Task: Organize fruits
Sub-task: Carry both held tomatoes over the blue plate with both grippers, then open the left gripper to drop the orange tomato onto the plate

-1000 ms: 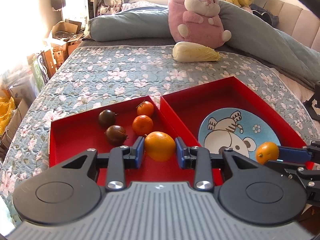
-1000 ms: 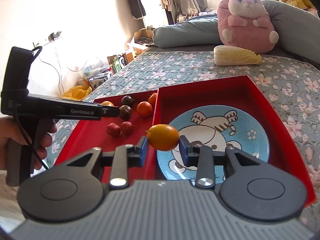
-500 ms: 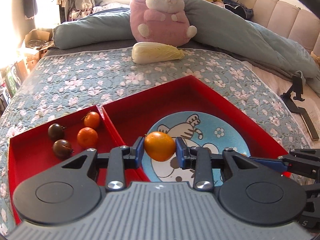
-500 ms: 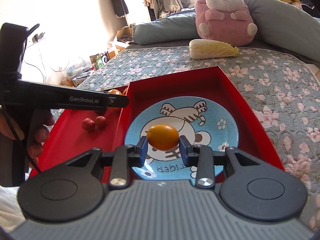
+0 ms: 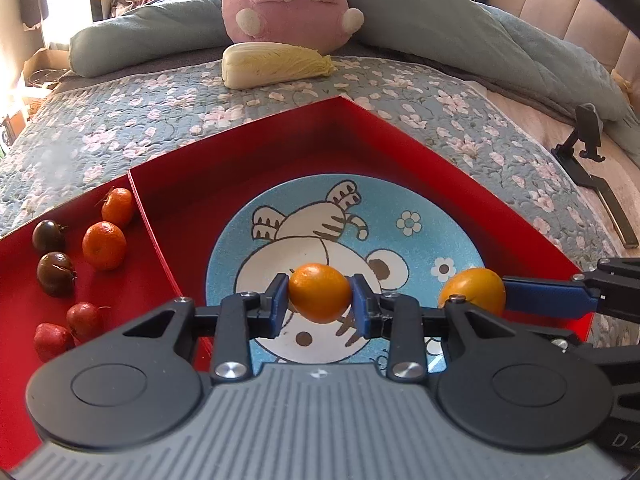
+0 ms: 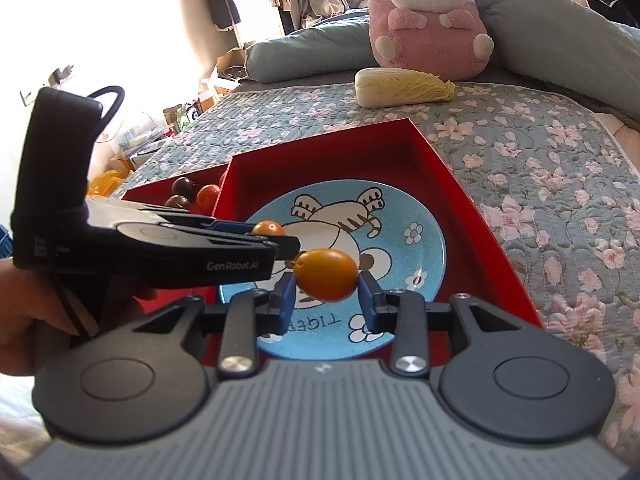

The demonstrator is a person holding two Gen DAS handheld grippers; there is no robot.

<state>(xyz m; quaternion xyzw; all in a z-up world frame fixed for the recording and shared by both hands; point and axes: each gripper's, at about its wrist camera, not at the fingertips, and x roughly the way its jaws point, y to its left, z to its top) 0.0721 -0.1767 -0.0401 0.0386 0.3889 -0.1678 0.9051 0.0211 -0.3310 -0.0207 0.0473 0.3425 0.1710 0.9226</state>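
Observation:
My left gripper [image 5: 320, 305] is shut on an orange fruit [image 5: 319, 298] and holds it just above the blue cartoon plate [image 5: 404, 208] in the right red tray [image 5: 340, 120]. My right gripper [image 6: 326, 295] is shut on a second orange fruit [image 6: 326, 275] over the same plate [image 6: 430, 240]; it shows in the left wrist view [image 5: 472, 289] too. The left tray [image 5: 24, 240] holds two small oranges [image 5: 104, 245], two dark fruits [image 5: 55, 273] and two red ones [image 5: 82, 319]. The left gripper also shows in the right wrist view [image 6: 276, 236].
The trays lie on a floral quilt [image 5: 120, 120]. A napa cabbage [image 5: 276, 64] and a pink plush rabbit [image 5: 292, 4] sit behind them. A black phone stand [image 5: 588, 148] is at the right. Boxes and clutter [image 6: 180, 116] lie beyond the bed's left side.
Both grippers have carried their orange fruits rightward and forward, from over the tray divider to over the blue plate, and lower toward it. Both stay shut.

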